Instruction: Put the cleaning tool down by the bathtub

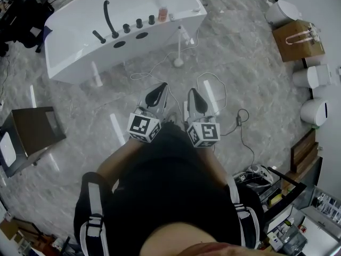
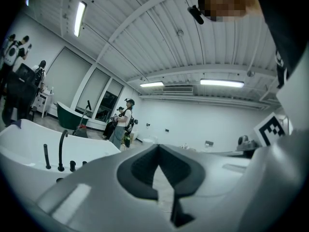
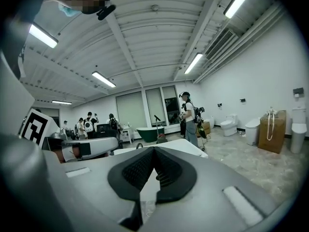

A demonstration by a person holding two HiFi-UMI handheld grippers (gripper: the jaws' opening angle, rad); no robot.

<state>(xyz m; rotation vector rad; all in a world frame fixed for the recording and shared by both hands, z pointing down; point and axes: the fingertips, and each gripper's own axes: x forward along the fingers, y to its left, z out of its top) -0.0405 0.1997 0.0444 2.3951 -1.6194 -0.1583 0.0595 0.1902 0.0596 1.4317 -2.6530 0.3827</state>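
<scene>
Since the left gripper and the right gripper hung clenched on nothing, close before the person's body, the putting-down looked finished: the cleaning tool, a slim white stick on a round foot, stood upright on the floor just beside the bathtub. Nothing more seemed called for than keeping clear of it. Whether it leaned on the tub wall was too small to tell, and neither gripper view showed it.

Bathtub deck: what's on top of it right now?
On the bathtub: a black faucet, a row of black knobs, a small orange bottle. Nothing covers the deck; the basin's far part runs out of view.
</scene>
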